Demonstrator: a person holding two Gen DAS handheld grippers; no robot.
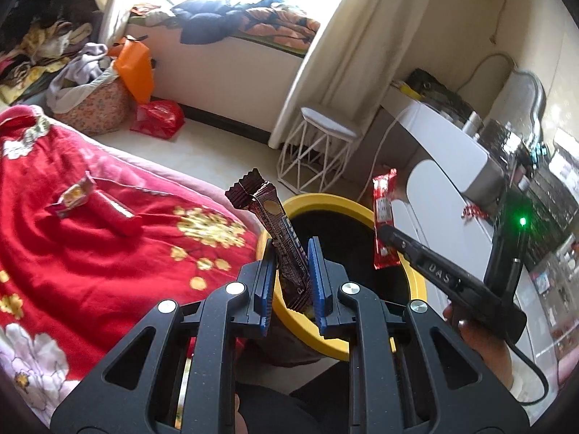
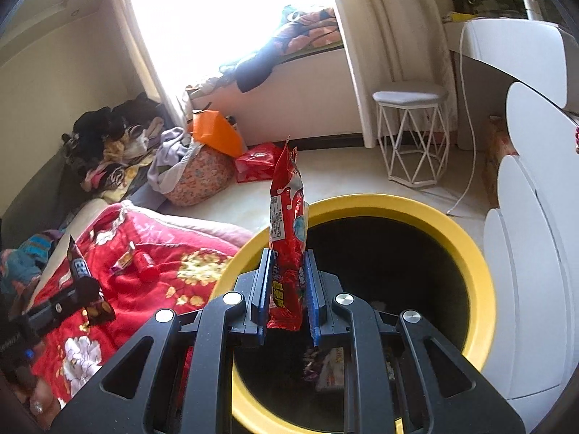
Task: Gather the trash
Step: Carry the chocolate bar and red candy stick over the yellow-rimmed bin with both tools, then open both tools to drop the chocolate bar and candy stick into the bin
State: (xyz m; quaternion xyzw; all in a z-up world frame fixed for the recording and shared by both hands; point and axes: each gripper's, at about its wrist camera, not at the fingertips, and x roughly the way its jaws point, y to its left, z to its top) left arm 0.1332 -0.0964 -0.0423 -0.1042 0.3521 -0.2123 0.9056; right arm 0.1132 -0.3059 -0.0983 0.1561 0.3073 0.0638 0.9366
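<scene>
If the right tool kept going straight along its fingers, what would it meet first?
Probably the yellow-rimmed bin: the right tool, shut on a red snack wrapper, points over the rim into the dark opening, so it would likely reach the far inner wall. Depth is hard to judge in this fisheye view.

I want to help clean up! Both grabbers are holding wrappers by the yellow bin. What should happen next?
Probably open the right hand-held gripper first: its red snack wrapper already hangs over the yellow trash bin, so it should drop in. The left hand-held gripper holds its brown wrapper only above the rim.
</scene>
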